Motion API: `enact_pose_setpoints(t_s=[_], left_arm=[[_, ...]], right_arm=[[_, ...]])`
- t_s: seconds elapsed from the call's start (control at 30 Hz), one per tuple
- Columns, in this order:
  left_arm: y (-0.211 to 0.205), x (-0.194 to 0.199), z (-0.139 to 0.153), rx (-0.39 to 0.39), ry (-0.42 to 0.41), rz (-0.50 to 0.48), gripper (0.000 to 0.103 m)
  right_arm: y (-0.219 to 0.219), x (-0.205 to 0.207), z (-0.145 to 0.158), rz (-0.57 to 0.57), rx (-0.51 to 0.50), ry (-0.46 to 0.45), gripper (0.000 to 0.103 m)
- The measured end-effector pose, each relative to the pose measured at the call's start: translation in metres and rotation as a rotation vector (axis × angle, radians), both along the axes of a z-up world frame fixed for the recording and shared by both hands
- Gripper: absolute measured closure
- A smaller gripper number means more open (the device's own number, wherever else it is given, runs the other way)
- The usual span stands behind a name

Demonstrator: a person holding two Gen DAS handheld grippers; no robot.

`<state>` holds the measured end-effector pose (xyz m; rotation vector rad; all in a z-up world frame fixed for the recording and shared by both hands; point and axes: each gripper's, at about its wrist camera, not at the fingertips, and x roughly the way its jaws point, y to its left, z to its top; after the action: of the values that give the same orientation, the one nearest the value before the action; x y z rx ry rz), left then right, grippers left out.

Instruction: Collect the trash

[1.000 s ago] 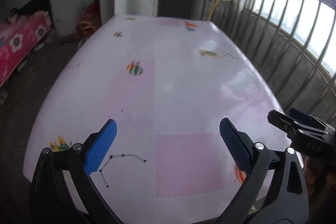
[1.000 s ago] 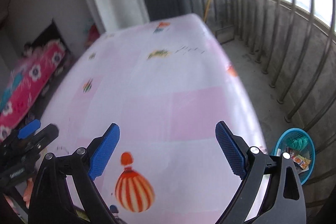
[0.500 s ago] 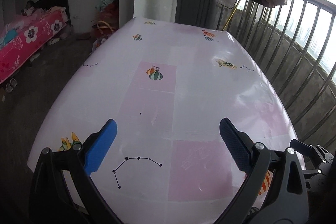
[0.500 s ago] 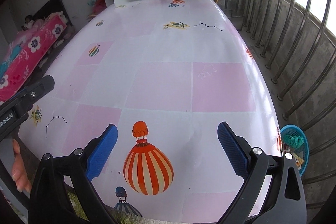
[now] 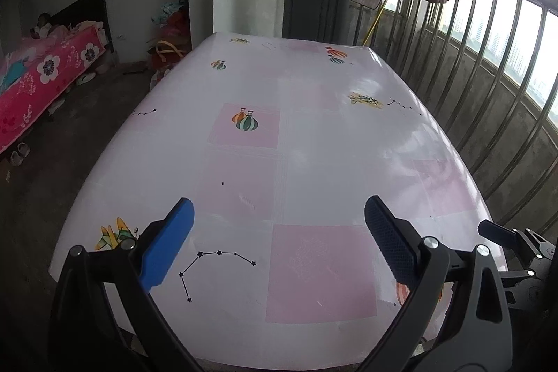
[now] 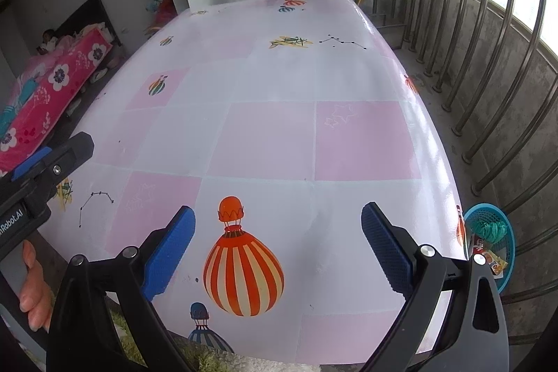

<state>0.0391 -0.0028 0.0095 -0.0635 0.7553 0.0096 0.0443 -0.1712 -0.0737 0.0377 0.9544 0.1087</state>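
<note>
We hold the left hand-held gripper (image 5: 277, 232) and the right hand-held gripper (image 6: 277, 229) with jaws apart and empty above the bench (image 6: 272, 135). No trash shows on it; before finishing we should sweep its edges. Only the right view shows the basket (image 6: 507, 271) on the floor at four o'clock, wrappers (image 6: 488, 253) inside.

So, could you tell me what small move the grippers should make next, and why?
Probably just draw both back and stop. The left gripper and right gripper are open and hold nothing, no litter shows on the tablecloth, and the blue basket on the floor by the railing already holds wrappers, so nothing seems left to collect.
</note>
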Motion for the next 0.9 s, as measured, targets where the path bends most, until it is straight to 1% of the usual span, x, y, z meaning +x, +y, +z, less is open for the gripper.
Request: enact_pose_setpoints(t_s=[0.17, 0.3, 0.4, 0.63, 0.9], left_arm=[[-0.008, -0.004, 0.001, -0.026, -0.014, -0.052, 0.009], [-0.012, -0.004, -0.003, -0.04, -0.001, -0.087, 0.009], [-0.01, -0.003, -0.005, -0.079, 0.014, -0.11, 0.009], [-0.006, -0.003, -0.005, -0.098, 0.006, -0.092, 0.009], [0.0, -0.005, -0.004, -0.099, -0.001, -0.066, 0.009]], right_arm=[[-0.006, 0.001, 0.001, -0.01, 0.019, 0.006, 0.01], [-0.008, 0.001, 0.002, -0.014, 0.019, 0.001, 0.01], [-0.007, 0.0, 0.003, -0.013, 0.014, -0.002, 0.01], [-0.006, -0.001, 0.003, -0.013, 0.01, -0.002, 0.01], [-0.006, -0.001, 0.005, -0.018, 0.01, -0.007, 0.01]])
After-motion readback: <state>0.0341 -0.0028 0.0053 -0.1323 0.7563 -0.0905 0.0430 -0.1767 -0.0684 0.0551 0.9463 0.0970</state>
